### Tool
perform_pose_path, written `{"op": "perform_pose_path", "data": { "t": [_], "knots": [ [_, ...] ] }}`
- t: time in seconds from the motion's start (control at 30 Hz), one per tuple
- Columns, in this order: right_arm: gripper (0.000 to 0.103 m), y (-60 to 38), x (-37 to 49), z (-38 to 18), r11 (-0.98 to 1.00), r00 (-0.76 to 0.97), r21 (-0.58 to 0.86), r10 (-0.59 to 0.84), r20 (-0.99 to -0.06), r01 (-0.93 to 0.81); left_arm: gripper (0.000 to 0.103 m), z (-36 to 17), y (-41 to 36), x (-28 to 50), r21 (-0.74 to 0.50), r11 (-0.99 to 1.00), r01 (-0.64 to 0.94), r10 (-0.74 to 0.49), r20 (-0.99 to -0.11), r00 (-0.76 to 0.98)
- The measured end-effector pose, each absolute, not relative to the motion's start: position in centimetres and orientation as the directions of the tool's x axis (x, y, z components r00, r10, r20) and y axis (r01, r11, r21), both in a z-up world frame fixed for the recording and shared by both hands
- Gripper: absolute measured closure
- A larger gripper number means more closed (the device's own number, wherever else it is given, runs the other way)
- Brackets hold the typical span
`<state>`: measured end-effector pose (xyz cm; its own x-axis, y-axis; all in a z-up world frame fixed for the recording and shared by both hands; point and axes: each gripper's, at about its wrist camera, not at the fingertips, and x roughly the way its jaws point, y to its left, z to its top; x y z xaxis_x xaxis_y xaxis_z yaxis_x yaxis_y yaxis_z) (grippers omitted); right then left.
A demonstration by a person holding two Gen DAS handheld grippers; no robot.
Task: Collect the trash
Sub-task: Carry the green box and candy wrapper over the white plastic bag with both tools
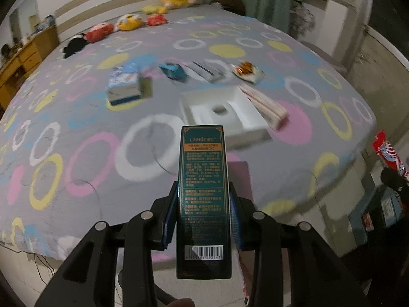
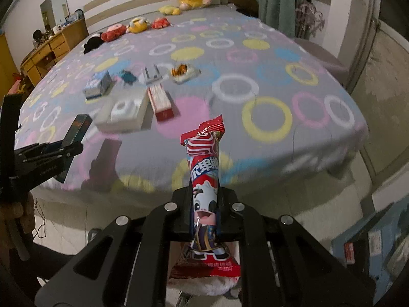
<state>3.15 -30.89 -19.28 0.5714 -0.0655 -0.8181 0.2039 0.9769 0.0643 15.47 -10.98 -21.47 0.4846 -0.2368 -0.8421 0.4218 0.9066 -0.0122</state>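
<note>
Left tongs (image 1: 203, 220) clamp a dark green box (image 1: 203, 192); right tongs (image 2: 204, 212) clamp a red wrapper (image 2: 204, 179), both long axes pointing forward, off the bed's (image 2: 319, 138) near edge.

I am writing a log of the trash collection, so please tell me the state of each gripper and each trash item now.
left gripper: shut on dark green box, held upright
right gripper: shut on red snack wrapper, held upright
white foam tray: lying on the bed, hollow side up
red and white carton: lying flat beside the tray
blue and white box: resting on the bed
</note>
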Motion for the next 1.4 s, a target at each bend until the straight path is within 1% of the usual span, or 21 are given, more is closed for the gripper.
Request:
{"op": "perform_pose_path", "data": {
  "t": [0.33, 0.47, 0.87, 1.17, 1.4],
  "knots": [
    [0.092, -30.2, -0.8, -24.0, 0.965, 0.498, 0.07, -0.069, -0.864, 0.254, 0.068, -25.4, -14.9, 10.5, -0.013, 0.817, 0.576, -0.271, -0.891, 0.364],
    [0.092, -30.5, -1.4, -25.5, 0.962, 0.474, 0.068, -0.069, -0.878, 0.265, 0.068, -27.5, -16.6, 8.7, -0.008, 0.778, 0.628, -0.263, -0.912, 0.314],
    [0.092, -30.9, -2.0, -30.3, 0.957, 0.406, 0.095, -0.025, -0.914, 0.275, 0.068, -31.8, -18.9, 7.1, -0.003, 0.743, 0.669, -0.219, -0.946, 0.238],
    [0.092, -31.4, -2.0, -33.7, 0.955, 0.339, 0.111, 0.012, -0.941, 0.273, 0.068, -35.9, -20.5, 6.3, 0.018, 0.721, 0.692, -0.16, -0.968, 0.192],
    [0.092, -31.1, -1.4, -36.2, 0.959, 0.289, 0.104, 0.024, -0.957, 0.265, 0.068, -37.8, -20.6, 5.8, 0.018, 0.712, 0.702, -0.13, -0.979, 0.156]
  ]
}}
